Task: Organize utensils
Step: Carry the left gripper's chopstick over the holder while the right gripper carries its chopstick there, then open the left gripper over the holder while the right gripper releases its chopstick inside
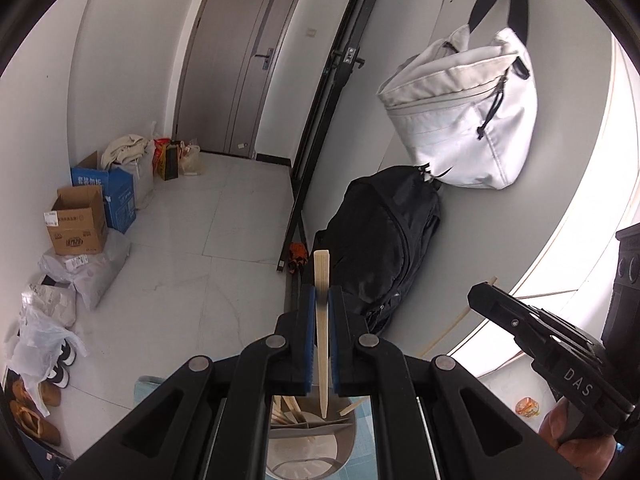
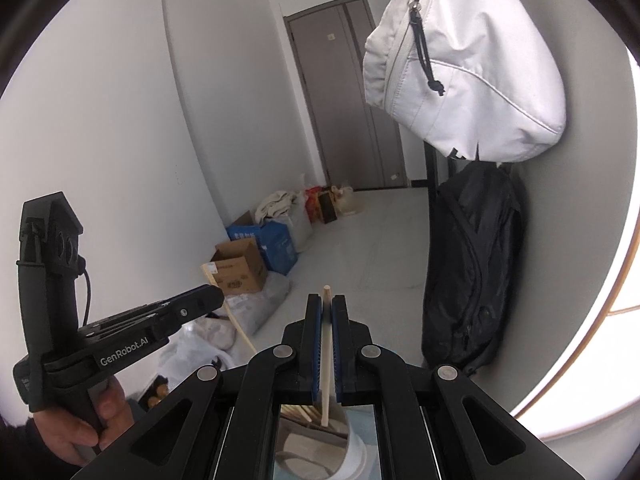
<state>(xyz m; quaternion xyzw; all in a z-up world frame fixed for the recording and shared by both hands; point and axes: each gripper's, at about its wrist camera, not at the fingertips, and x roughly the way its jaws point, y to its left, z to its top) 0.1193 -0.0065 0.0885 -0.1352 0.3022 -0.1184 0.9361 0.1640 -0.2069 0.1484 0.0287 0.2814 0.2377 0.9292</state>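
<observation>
Left gripper [image 1: 322,300] is clamped on a flat-ended chopstick [image 1: 322,320], blue pads pressed against it on both sides; the stick stands roughly upright in the jaws, square end up, tapered tip down over the holder [image 1: 316,436]. Right gripper [image 2: 327,312] is likewise clamped on a second, thinner chopstick [image 2: 326,344], rounded end poking up above the pads, tip hanging over the same holder [image 2: 340,444]. Both pairs of tongs are together on a stick, neither apart. Holder is a round container with a divider; several more chopsticks [image 1: 286,410] already lean in one compartment, also seen from the right wrist [image 2: 306,414]. Which compartment each held tip sits above, I can't tell: gripper bodies hide most of the rim. Neither tip looks to be touching anything inside, but that's blurred. Judgement on progress: mid-task. Some sticks are sorted into the holder, two are in hand above it, not yet set down. Can't tell whether these two are headed in or coming out. Loose utensils elsewhere aren't visible from either wrist, so the remaining count is unknown. Each view shows the other gripper off to the side, held by a hand [image 2: 76,428], with a stick end showing past its tip. Background is bags on the wall and boxes on the floor, irrelevant.
</observation>
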